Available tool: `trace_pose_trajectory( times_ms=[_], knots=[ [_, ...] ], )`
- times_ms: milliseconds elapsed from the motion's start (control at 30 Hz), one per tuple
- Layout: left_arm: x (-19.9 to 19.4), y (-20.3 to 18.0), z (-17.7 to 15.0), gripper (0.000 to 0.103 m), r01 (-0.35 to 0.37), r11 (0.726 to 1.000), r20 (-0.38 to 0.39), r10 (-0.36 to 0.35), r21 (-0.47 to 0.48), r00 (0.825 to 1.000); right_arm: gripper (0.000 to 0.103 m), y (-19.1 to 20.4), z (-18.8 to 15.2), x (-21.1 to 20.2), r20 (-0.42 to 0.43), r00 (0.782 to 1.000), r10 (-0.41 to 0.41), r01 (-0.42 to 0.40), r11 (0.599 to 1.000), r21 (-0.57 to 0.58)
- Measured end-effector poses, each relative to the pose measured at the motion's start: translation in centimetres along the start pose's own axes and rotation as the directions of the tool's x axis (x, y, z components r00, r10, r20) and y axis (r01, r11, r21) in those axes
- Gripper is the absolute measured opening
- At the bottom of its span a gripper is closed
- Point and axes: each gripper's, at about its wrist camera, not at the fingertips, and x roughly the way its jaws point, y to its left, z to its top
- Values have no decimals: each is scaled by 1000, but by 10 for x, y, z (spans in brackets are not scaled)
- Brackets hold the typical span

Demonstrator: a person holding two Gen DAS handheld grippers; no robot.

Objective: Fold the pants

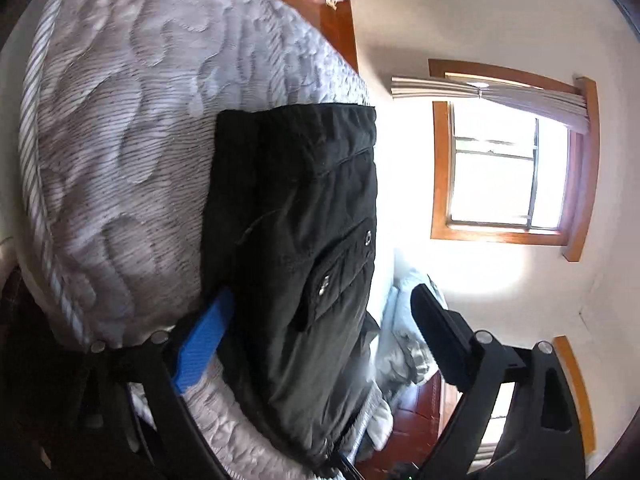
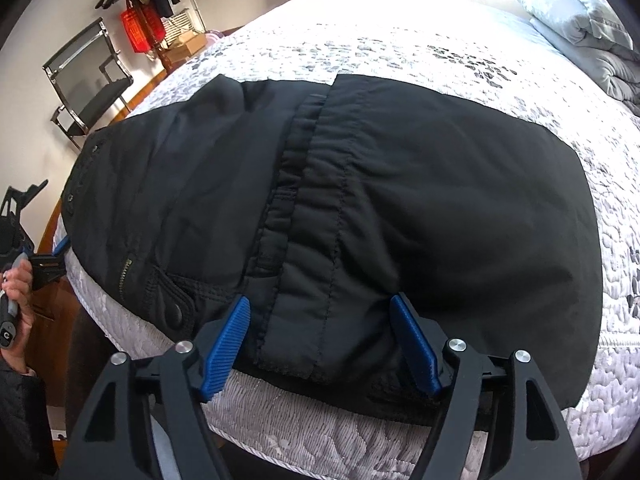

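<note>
Pants [image 2: 360,184] lay folded on the bed [image 2: 500,40] between both grippers' spread fingers [image 2: 228,340], apparently released for smoothing.

both close — shared pants [image 1: 296,240]

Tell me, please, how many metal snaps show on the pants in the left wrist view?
2: one snap at the pocket flap's upper corner on the pants, another snap lower down; others may be hidden.

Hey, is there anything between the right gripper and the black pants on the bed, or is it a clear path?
Nothing visible stands in the way. The right gripper is open at the near edge of the black pants, its blue fingertips straddling the folded hem on the mattress. The pillow lies far off at the bed's far corner.
</note>
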Motion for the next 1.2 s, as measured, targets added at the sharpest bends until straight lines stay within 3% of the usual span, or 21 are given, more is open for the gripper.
trace_pose_trajectory(
  times_ms=[200,267,333,633,800,900,1100,1200],
  knots=[
    [-3,4,-3,84,-26,1000,-25,26,8,999,79,3,1,4,-3,1000,-3,3,1000,-21],
    [-13,6,-5,90,-34,999,-25,34,-18,999,79,2,1,4,-4,1000,0,0,1000,-21],
    [-24,5,-5,93,-96,995,-1,96,-19,995,79,1,0,4,-4,1000,7,-7,1000,-20],
    [-14,12,2,94,-94,995,22,94,-21,995,84,4,-1,8,-4,1000,-1,1,999,-41],
    [-5,-1,0,94,-44,999,-1,44,7,999,85,4,-1,9,-7,1000,3,-3,999,-42],
    [5,1,2,94,-57,998,-11,57,0,998,86,4,-1,10,-8,1000,1,-1,999,-43],
    [29,3,4,94,57,998,-51,-58,-32,997,88,4,1,13,-9,1000,-1,0,999,-54],
    [42,-3,3,94,24,1000,-52,-25,-17,998,91,7,1,15,-13,1000,-12,11,998,-64]
  ],
)
